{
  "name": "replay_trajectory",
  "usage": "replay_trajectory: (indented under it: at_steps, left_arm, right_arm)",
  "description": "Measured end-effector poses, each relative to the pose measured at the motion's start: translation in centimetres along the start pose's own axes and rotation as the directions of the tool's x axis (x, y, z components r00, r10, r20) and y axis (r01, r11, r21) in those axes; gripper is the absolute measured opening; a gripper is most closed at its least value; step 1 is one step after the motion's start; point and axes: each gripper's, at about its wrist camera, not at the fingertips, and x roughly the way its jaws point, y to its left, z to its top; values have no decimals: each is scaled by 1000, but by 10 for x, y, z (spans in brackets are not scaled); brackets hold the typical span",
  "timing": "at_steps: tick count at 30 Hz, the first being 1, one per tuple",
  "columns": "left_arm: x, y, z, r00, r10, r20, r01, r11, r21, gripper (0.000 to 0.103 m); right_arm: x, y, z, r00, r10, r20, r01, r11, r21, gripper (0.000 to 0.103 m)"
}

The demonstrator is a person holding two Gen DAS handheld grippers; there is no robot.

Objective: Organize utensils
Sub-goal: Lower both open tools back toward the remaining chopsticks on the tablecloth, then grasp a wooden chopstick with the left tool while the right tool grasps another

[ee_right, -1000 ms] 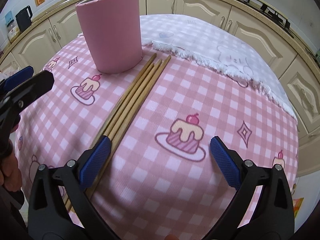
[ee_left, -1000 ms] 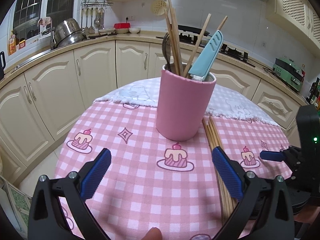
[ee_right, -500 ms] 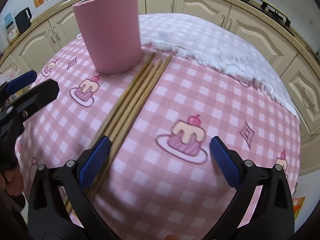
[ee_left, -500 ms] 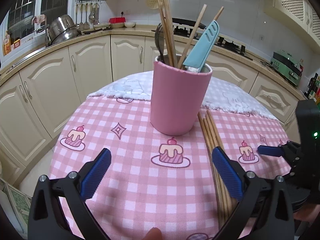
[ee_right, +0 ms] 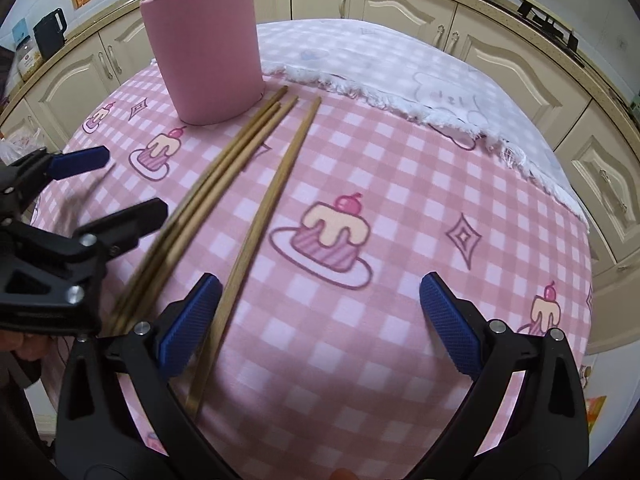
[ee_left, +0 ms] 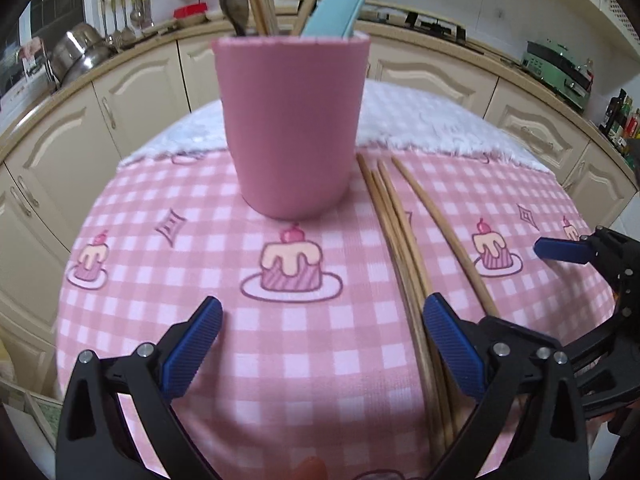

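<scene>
A pink holder cup (ee_left: 292, 128) stands on the round table, holding wooden chopsticks, a metal spoon and a light blue knife (ee_left: 344, 4). It also shows in the right wrist view (ee_right: 208, 56). Several wooden chopsticks (ee_left: 404, 240) lie on the pink checked cloth right of the cup. One chopstick (ee_right: 264, 216) lies apart from the others (ee_right: 216, 188). My left gripper (ee_left: 320, 340) is open and empty, low over the cloth before the cup. My right gripper (ee_right: 316, 320) is open and empty, its left finger beside the single chopstick.
A white fringed cloth (ee_right: 400, 72) covers the table's far side. Cream kitchen cabinets (ee_left: 80, 128) ring the table. Pots (ee_left: 80, 56) sit on the counter at left and a green appliance (ee_left: 560, 68) at right. The table edge drops off close around both grippers.
My left gripper moved down and closer to the cup. The chopsticks spread, one now lying apart to the right. My right gripper shifted slightly left toward them.
</scene>
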Motion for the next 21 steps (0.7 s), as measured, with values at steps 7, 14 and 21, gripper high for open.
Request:
replay_trajectory:
  at_steps: [7,14,21]
  left_arm:
    - [9,-3,6,1000,12,-24,-12,1000,25,99]
    - [25,-7,24,996,67,-51,-64,997,48,99]
    - [35,-15,44,995,74,-66,-68,995,79,98]
  right_arm:
    - [0,-3,-2,1000,10,10,-10,1000,-3,97]
    - [1,-8,3,1000,-3,8,3,1000,5,97]
    - [13,-18,25,1000,-5,6,5,999,38,97]
